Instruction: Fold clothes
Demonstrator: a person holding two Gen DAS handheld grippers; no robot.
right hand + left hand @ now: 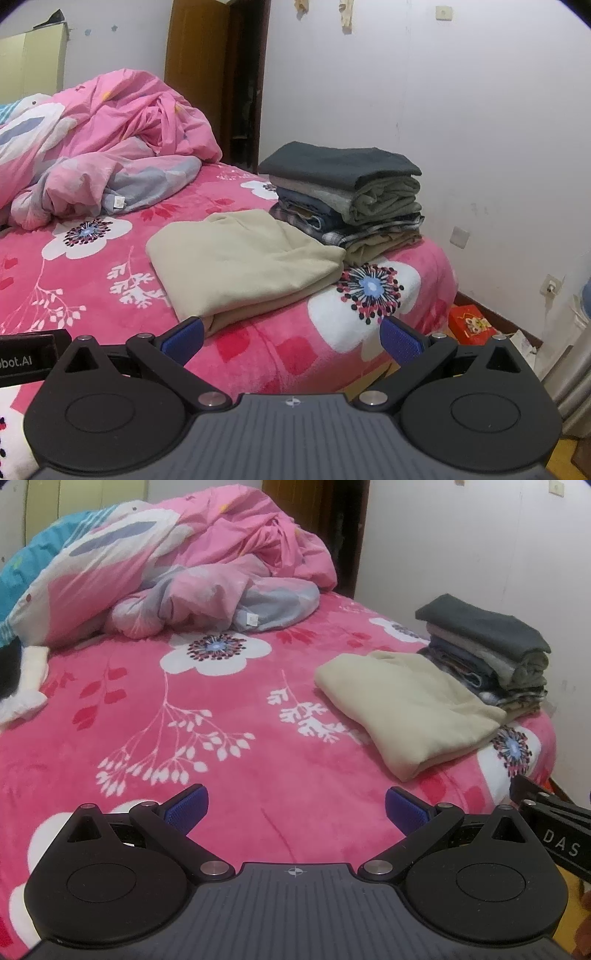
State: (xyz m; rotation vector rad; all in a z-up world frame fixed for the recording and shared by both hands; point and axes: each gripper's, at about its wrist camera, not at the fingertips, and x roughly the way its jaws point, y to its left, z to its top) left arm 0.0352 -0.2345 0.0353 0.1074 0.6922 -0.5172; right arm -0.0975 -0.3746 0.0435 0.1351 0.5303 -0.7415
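Note:
A folded beige garment [406, 709] lies on the pink floral bed [221, 738], beside a stack of folded dark clothes [487, 650] near the bed's right edge. In the right wrist view the beige garment [240, 262] lies just ahead, with the stack [343, 192] behind it. My left gripper [295, 808] is open and empty above the bed, short of the garment. My right gripper [291, 336] is open and empty; its left fingertip [184, 338] is close to the garment's near corner.
A crumpled pink duvet [207, 565] fills the far end of the bed. White and black cloth [22, 679] lies at the left edge. A white wall [443, 129] runs along the right. A red box [471, 321] sits on the floor beyond the bed corner.

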